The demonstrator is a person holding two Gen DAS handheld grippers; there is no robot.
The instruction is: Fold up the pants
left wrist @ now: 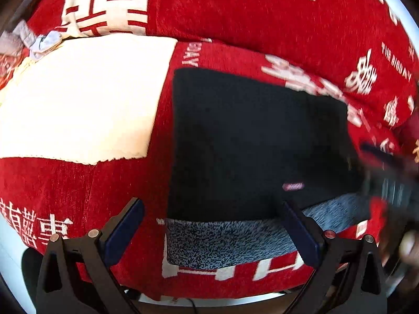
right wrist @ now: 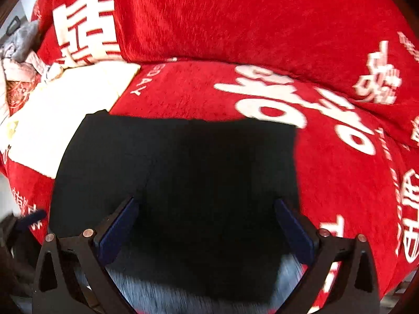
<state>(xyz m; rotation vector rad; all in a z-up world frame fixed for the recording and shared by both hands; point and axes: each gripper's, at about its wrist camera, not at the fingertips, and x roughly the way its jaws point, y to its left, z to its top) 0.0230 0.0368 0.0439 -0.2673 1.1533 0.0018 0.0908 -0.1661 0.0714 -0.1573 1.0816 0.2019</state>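
Black pants (left wrist: 251, 141) lie folded into a rough rectangle on a red sofa cover, their grey speckled lining (left wrist: 225, 240) showing along the near edge. A small pink label (left wrist: 293, 186) sits near the right side. My left gripper (left wrist: 213, 231) stands open over the near left corner, nothing between its fingers. In the right wrist view the same pants (right wrist: 183, 167) fill the middle, and my right gripper (right wrist: 207, 231) hovers open above their near edge. The right gripper shows as a blurred dark shape (left wrist: 392, 180) at the right of the left wrist view.
The red cover with white characters (right wrist: 262, 39) drapes the sofa seat and backrest. A cream cloth (left wrist: 83, 99) lies to the left of the pants. Crumpled pale clothes (left wrist: 31, 41) are piled at the far left. The seat's front edge (left wrist: 209, 295) runs just below my grippers.
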